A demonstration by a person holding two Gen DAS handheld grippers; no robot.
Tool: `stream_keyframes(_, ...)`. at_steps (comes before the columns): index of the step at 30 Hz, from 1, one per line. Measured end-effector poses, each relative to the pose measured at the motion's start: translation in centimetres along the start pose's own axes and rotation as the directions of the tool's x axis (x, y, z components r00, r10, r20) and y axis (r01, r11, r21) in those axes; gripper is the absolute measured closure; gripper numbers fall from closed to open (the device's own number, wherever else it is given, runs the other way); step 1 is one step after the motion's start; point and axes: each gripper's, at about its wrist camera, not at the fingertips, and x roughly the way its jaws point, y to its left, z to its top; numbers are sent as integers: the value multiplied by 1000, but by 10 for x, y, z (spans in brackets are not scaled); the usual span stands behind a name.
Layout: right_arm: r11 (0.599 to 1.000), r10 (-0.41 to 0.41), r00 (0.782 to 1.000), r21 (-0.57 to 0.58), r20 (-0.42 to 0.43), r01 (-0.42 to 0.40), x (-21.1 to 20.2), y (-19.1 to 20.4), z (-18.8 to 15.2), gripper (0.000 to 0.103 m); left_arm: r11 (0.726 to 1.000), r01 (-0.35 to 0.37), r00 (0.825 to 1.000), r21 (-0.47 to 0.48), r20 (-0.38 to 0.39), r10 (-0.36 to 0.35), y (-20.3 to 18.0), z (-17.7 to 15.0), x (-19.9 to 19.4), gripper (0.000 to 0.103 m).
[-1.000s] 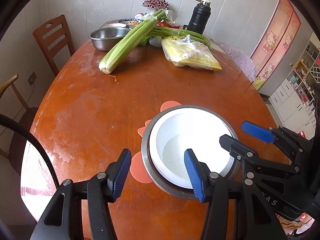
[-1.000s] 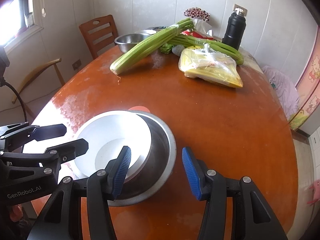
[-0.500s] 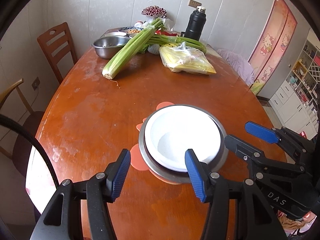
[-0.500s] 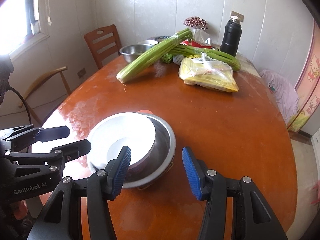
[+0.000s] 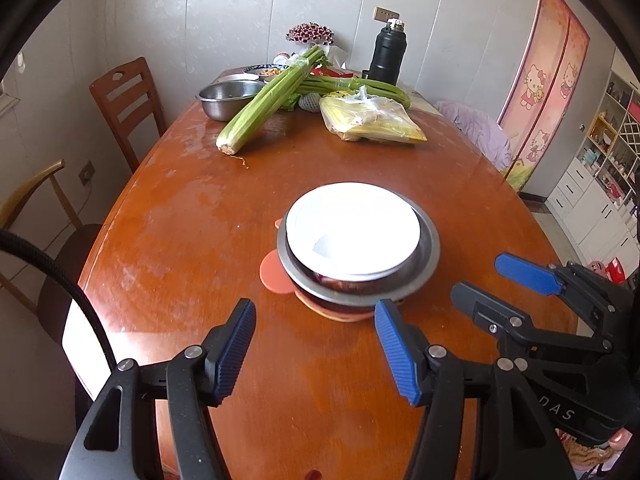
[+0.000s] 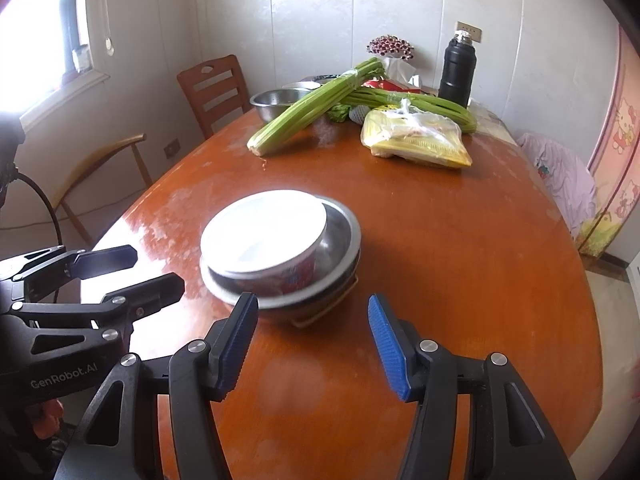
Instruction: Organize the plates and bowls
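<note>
Both grippers now sit farther back from the stack than a second ago: the left gripper, whose right finger earlier reached over the steel bowl rim, and the right gripper, whose left finger overlapped it, are both clear of it at 6 o'clock. Their jaws have just been opening and stand released, nothing between them. The white bowl rests inside the steel bowl on an orange mat mid-worktop, with the celery well apart at 11 o'clock.
</note>
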Motion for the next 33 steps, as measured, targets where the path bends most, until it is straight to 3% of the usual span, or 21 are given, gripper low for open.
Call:
stream_keyframes(14, 999, -19, 999, 35, -37, 21, -6, -6, -44, 43, 999, 17, 999, 33, -31, -16, -17, -34, 1, 37)
stream_keyframes(33, 995, -40, 998, 91, -56, 45, -3, -12, -51, 42, 999, -2, 999, 47, -34, 4, -17, -42, 3, 37)
